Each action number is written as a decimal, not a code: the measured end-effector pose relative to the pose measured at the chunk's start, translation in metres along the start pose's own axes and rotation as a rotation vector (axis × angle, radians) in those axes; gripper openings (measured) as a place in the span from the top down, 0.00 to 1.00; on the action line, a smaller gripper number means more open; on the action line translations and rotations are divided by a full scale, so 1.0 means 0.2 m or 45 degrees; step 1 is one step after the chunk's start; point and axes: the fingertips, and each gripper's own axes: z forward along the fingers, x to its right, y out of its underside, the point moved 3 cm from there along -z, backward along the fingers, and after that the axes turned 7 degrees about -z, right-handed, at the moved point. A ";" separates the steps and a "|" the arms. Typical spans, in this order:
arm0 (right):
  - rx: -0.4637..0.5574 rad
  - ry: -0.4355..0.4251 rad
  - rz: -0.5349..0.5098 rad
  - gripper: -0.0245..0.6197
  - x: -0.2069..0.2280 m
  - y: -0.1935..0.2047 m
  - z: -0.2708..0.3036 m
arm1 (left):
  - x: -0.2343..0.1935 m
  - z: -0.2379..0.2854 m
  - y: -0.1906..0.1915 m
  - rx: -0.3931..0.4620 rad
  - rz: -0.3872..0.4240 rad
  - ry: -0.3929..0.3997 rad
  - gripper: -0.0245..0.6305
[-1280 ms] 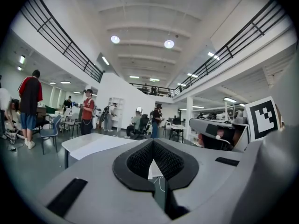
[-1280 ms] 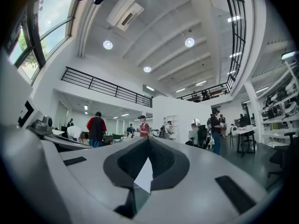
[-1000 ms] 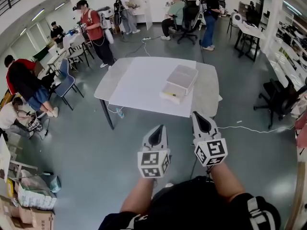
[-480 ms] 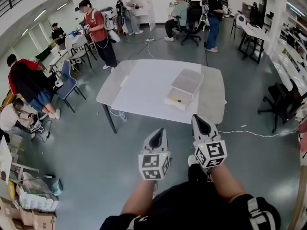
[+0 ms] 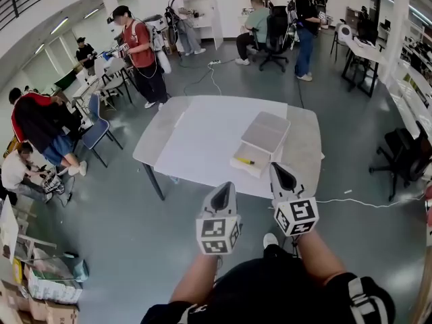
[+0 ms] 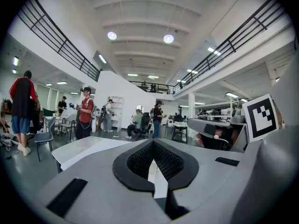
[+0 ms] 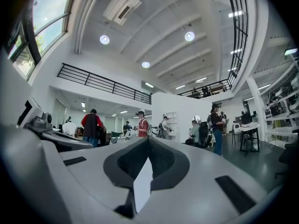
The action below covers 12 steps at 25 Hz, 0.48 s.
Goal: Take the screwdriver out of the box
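Ahead, the screwdriver [image 5: 245,160] lies left-right in the box [image 5: 266,132] on the tabletop [image 5: 196,130]; the left gripper [image 5: 222,189] and right gripper [image 5: 279,170] have their fingers closed and empty.

Yellow item [image 5: 245,160] in the box [image 5: 264,132] too small to identify, table [image 5: 156,125] edge beside box behind right gripper [image 5: 279,170]

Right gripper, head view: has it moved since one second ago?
Yes, toward the table: the tip of the right gripper now overlaps its near edge.
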 end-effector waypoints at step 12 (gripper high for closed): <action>-0.055 -0.123 0.019 0.94 0.32 0.14 0.39 | -0.03 0.47 -0.06 -0.038 -0.006 -0.111 0.94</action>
